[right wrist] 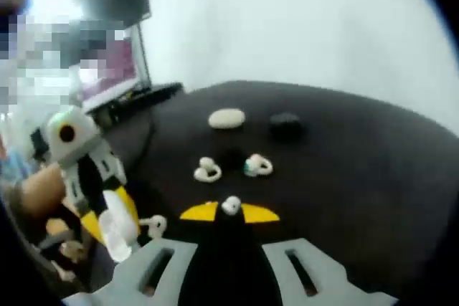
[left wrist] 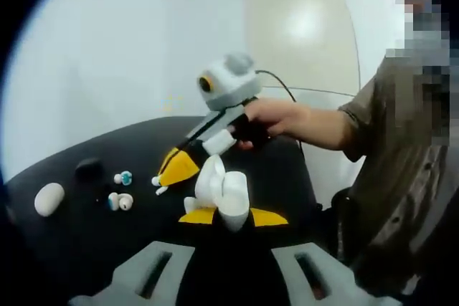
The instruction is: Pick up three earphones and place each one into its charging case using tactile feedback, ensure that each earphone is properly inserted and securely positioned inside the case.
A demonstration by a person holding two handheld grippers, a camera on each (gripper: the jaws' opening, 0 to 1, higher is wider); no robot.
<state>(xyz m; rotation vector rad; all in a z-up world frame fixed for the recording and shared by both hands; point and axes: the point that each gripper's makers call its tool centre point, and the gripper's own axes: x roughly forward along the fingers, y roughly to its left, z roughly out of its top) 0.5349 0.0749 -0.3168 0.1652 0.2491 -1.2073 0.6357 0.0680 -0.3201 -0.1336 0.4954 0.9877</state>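
while the right tongs (right wrist: 230,207) are pinching a small white earphone (right wrist: 230,206) at their tips, the left tongs (left wrist: 224,202) are clamping an open white case (left wrist: 224,191); tiny, light, slippery, it is needing a gentle grip across its body.

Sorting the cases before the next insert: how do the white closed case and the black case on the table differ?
The white case is pale, an elongated oval; the black case is dark, rounder and nearly blends into the black table. In the right gripper view the white case lies left of the black one. Both appear closed, resting apart beyond the loose earphones.
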